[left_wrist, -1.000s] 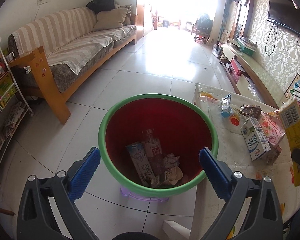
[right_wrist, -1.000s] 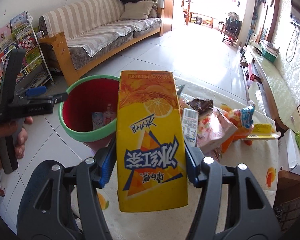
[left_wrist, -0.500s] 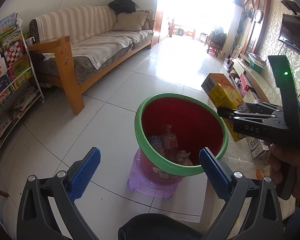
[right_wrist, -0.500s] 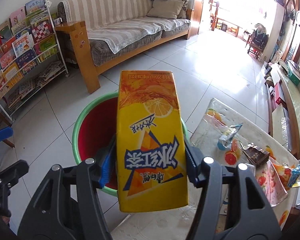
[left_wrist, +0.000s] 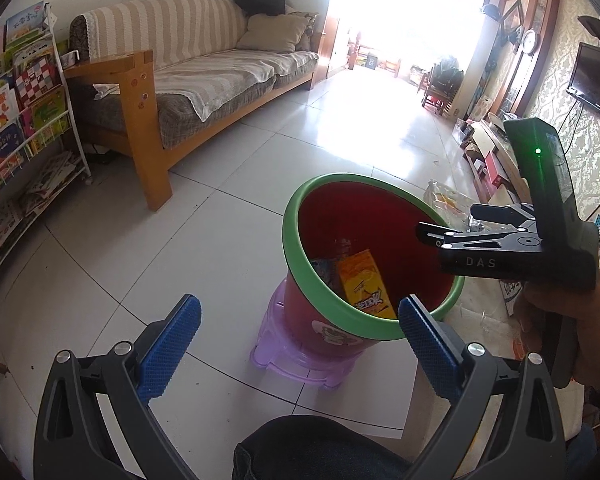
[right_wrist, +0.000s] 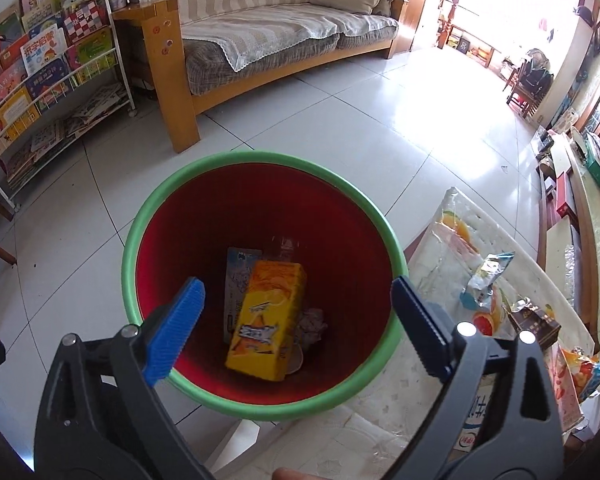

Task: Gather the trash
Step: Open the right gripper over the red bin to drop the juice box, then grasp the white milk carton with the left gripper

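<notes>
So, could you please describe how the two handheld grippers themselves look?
Both the left gripper and right gripper have dark grey arms with silver rivets, ending in blue ridged pads. Seen side-on, the right gripper reads "DAS" and shows a green light.

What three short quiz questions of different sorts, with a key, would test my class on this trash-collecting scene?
1. True or false: the yellow carton lies inside the red bin.
2. Multiple choice: between the pads of the right gripper there is A) a carton, B) a bottle, C) nothing.
3. Short answer: what does the bin stand on?

Key:
1. True.
2. C; its jaws are opening, with the carton down in the bin.
3. A purple plastic stool on the tiled floor.
</notes>
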